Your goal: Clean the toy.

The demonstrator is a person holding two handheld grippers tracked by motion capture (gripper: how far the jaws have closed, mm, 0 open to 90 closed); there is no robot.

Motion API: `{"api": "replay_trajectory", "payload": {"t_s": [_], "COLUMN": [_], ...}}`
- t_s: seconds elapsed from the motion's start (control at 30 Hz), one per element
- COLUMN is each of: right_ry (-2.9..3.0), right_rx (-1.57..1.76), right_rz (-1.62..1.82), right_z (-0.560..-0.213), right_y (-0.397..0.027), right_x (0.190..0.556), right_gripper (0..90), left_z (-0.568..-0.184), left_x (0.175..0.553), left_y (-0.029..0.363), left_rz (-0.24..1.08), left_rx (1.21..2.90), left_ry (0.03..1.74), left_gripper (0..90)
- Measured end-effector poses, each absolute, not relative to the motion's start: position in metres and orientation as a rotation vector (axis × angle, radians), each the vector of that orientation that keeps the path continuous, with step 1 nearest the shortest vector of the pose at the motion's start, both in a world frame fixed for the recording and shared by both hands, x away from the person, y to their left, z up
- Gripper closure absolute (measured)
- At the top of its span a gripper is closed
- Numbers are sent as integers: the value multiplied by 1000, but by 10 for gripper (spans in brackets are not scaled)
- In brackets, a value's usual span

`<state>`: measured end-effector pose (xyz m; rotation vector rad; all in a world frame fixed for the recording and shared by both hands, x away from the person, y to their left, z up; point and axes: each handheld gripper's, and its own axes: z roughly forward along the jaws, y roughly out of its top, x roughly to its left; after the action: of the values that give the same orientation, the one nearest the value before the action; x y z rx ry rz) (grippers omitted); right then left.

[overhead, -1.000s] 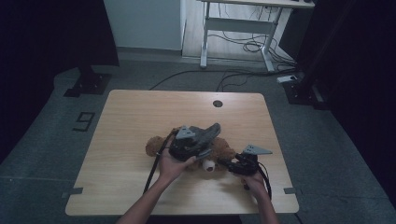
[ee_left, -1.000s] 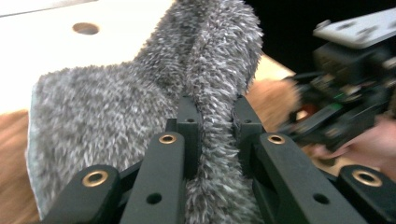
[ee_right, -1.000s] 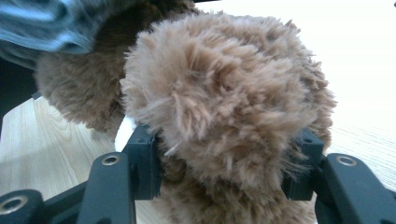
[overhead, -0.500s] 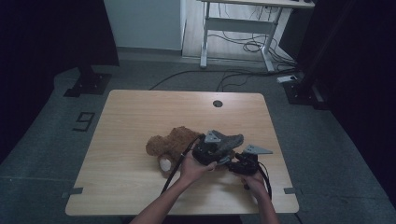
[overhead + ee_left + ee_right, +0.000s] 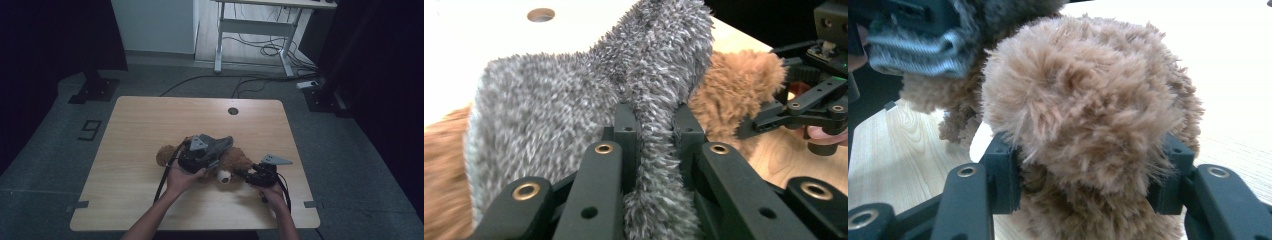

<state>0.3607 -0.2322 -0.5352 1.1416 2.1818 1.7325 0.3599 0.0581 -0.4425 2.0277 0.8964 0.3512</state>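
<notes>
Dressing the brown teddy bear (image 5: 235, 162) looks barely begun. Left gripper (image 5: 651, 130) pinches the grey fuzzy garment (image 5: 574, 105) draped over it mid-table; right gripper (image 5: 1088, 175) clamps a plush limb, nothing pulled on yet.

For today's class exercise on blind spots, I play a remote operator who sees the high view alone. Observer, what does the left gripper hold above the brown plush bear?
Observer: The left gripper is shut on a fold of grey fuzzy knitted cloth.
Operator: And the right gripper?
Observer: Its fingers press both sides of a rounded part of the brown plush bear.
Operator: Has the cloth an edge?
Observer: Yes, a ribbed grey cuff.
</notes>
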Motion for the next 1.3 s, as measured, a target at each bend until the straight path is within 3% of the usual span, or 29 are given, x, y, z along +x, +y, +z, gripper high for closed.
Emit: {"api": "replay_trajectory", "payload": {"t_s": [0.4,0.7,1.03,1.3], "right_ry": [2175,2169,2175,2177], "right_rx": [1150,1165,1156,1160], "right_rz": [1742,1752,1737,1743], "right_z": [-536,-536,-536,-536], "right_y": [-233,-233,-233,-234], "right_x": [362,362,361,362], "right_gripper": [432,433,434,434], "left_z": [-461,-455,-403,-428], "left_x": [362,363,366,363], "left_y": [129,144,68,-23], "left_rz": [361,370,364,268], "left_rx": [1946,1907,1935,2104], "left_ry": [1055,1110,908,785], "left_gripper": [777,777,777,776]}}
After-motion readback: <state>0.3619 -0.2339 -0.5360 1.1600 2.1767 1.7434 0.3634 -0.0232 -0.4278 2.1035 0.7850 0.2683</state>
